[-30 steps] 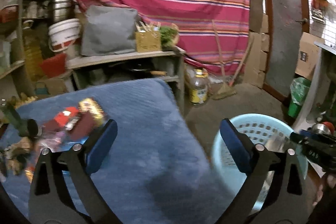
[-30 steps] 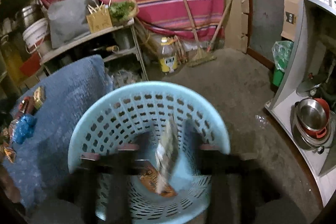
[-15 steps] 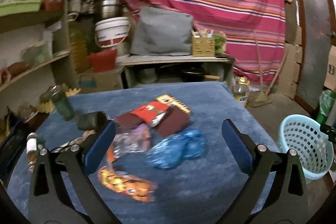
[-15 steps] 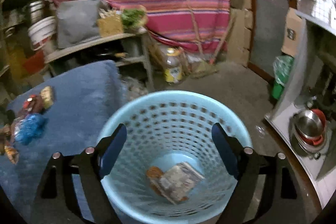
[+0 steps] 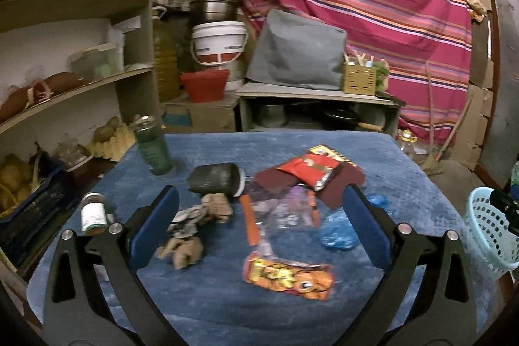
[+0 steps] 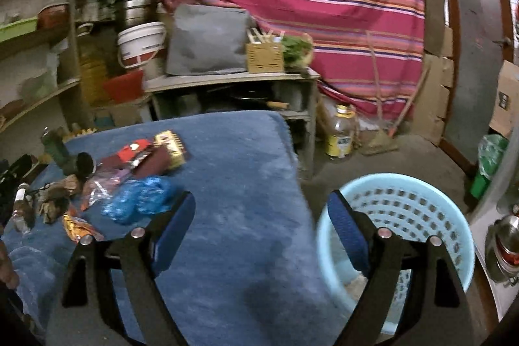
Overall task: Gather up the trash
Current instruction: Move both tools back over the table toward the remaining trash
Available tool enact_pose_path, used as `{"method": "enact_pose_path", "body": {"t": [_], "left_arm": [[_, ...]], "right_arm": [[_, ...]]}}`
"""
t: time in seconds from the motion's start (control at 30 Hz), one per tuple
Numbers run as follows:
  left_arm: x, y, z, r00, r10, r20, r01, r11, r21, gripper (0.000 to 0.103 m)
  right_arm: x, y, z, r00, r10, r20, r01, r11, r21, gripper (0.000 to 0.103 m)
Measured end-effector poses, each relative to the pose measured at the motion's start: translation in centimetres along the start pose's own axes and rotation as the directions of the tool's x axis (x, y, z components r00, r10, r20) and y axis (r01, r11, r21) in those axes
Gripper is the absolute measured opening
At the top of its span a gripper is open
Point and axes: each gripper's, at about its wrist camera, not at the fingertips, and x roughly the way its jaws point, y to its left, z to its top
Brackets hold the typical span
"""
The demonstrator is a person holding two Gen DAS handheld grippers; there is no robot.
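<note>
Our left gripper point(image 5: 259, 222), jaws spread and empty, is nearest the orange wrapper point(image 5: 288, 276) (long axis left-right) just ahead on the blue table point(image 5: 405, 171); right gripper point(image 6: 261, 226) gapes empty beside the basket point(image 6: 454, 216)

The near part of the blue table point(image 5: 227, 307) lies bare, open to approach; wrappers, an orange packet point(image 5: 288, 276), a toppled dark jar point(image 5: 215, 179) and an upright green bottle point(image 5: 152, 148) crowd its middle and left, while the basket point(image 6: 405, 206) beside the right edge stands open-topped
</note>
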Motion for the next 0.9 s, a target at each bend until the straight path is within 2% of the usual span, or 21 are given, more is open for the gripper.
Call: {"method": "enact_pose_path", "body": {"t": [0.2, 0.23, 0.3, 0.53, 0.67, 0.7, 0.8, 0.9], "left_arm": [[0.5, 3.0, -0.5, 0.999, 0.031, -0.023, -0.031, 0.999, -0.024, 0.098], [0.6, 3.4, -0.5, 0.999, 0.033, -0.025, -0.034, 0.999, -0.03, 0.098], [0.8, 4.3, -0.6, 0.999, 0.039, -0.031, -0.04, 0.998, -0.041, 0.098], [2.0, 7.1, -1.3, 0.996, 0.072, -0.061, -0.075, 0.995, -0.063, 0.097], [2.3, 7.7, -1.5, 0.994, 0.1, -0.052, -0.103, 0.994, -0.047, 0.097], [2.4, 7.8, -1.6, 0.994, 0.102, -0.048, -0.104, 0.994, -0.042, 0.097], [2.9, 8.3, -1.9, 0.993, 0.101, -0.056, -0.104, 0.993, -0.048, 0.097], [3.5, 9.0, -2.3, 0.991, 0.109, -0.072, -0.113, 0.992, -0.059, 0.097]], "right_arm": [[1.1, 4.1, -0.1, 0.999, 0.037, -0.012, -0.037, 0.998, -0.044, 0.083], [1.2, 4.3, -0.2, 0.999, 0.04, -0.014, -0.041, 0.998, -0.048, 0.083], [1.6, 5.2, -0.2, 0.999, 0.051, -0.017, -0.052, 0.997, -0.053, 0.092], [2.6, 7.4, -0.1, 0.997, 0.073, -0.017, -0.075, 0.993, -0.095, 0.095], [3.7, 8.1, 0.0, 0.995, 0.097, -0.038, -0.099, 0.992, -0.073, 0.096], [3.9, 8.1, 0.0, 0.994, 0.101, -0.038, -0.104, 0.992, -0.066, 0.099], [4.3, 8.6, 0.4, 0.996, 0.09, -0.028, -0.092, 0.994, -0.053, 0.099], [4.8, 9.4, 0.8, 0.999, 0.033, -0.011, -0.033, 0.998, -0.053, 0.099]]}}
